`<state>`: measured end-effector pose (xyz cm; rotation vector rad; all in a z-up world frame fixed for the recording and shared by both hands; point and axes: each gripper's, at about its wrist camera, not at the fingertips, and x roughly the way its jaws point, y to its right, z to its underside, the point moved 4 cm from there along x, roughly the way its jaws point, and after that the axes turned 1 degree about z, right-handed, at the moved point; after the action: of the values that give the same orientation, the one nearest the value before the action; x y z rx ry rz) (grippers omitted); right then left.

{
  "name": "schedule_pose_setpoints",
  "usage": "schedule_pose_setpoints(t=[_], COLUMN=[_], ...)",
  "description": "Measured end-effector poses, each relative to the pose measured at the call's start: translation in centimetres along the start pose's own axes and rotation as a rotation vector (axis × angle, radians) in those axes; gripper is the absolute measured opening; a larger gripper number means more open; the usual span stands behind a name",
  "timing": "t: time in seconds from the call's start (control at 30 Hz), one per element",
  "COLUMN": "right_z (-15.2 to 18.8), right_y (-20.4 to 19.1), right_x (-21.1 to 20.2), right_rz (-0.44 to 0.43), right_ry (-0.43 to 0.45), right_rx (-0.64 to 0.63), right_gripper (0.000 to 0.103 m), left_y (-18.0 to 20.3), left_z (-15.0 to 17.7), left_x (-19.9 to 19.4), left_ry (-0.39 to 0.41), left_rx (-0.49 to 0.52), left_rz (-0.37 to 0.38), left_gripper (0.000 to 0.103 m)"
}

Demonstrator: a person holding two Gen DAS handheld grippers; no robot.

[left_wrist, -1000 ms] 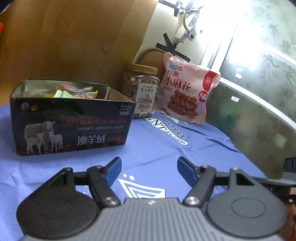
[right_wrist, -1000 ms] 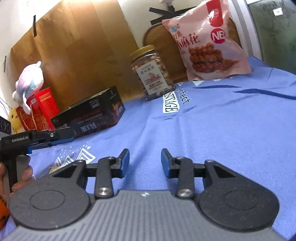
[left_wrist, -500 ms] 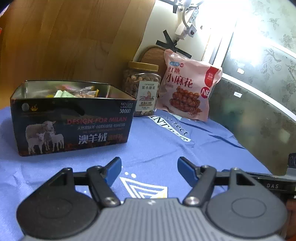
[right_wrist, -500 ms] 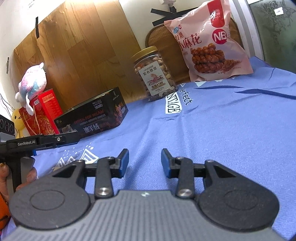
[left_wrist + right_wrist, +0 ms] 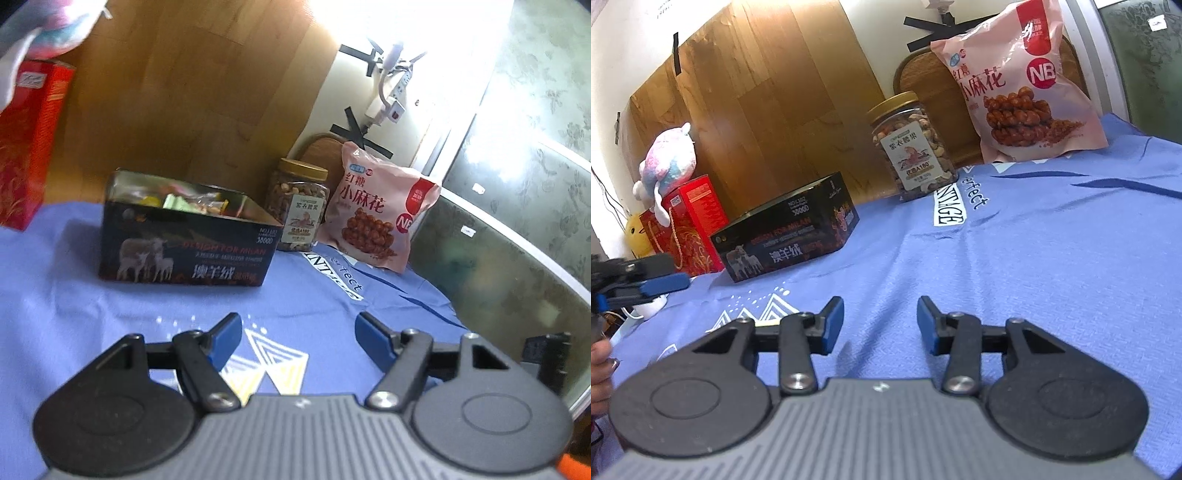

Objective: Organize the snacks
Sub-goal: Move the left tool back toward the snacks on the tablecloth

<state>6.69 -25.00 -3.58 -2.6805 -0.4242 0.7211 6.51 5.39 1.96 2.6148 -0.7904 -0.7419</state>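
A blue printed cloth (image 5: 1052,258) is covering the surface, and a wooden panel (image 5: 775,96) is leaning against the wall along the far edge. A pink bag of twisted snacks (image 5: 1019,85) is standing upright at the far right corner, propped against a round wooden board (image 5: 919,77). Just to its left, a clear jar of nuts (image 5: 910,144) with a gold lid is standing upright on the far edge, close to the bag. A dark open tin printed with sheep (image 5: 188,236) is sitting farther left along the far edge, near the jar but apart from it; small wrapped snacks (image 5: 184,201) are lying inside it. A red gift box (image 5: 687,221) is standing at the far left corner, with a pastel plush toy (image 5: 666,162) resting on top and a yellow plush (image 5: 637,236) beside it.

The right gripper (image 5: 881,321) is hovering over the near part of the cloth; its jaws have just been opening, are standing moderately apart, and nothing is lying between them. The left gripper (image 5: 298,330) is hovering over the near left part of the cloth, pointing toward the tin, with its jaws standing wide and nothing between them. In the right wrist view the left gripper is appearing at the left margin, with fingers (image 5: 600,363) of the person's hand showing below it.
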Motion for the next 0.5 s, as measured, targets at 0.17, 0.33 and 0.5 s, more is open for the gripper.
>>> schedule_pose_setpoints(t=[0.17, 0.33, 0.5], right_z=[0.0, 0.0, 0.0], right_y=[-0.1, 0.1, 0.2], right_x=[-0.2, -0.5, -0.5], right_rz=[-0.015, -0.034, -0.041], right_ry=[0.008, 0.018, 0.022], right_rx=[0.001, 0.006, 0.010], right_gripper=[0.047, 0.047, 0.047], left_y=[0.7, 1.4, 1.6], left_z=[0.7, 1.2, 1.8], left_x=[-0.7, -0.4, 0.0], left_ry=[-0.013, -0.035, -0.057], left_rx=[-0.043, -0.054, -0.073], left_rz=[-0.022, -0.040, -0.054], left_gripper=[0.070, 0.070, 0.070])
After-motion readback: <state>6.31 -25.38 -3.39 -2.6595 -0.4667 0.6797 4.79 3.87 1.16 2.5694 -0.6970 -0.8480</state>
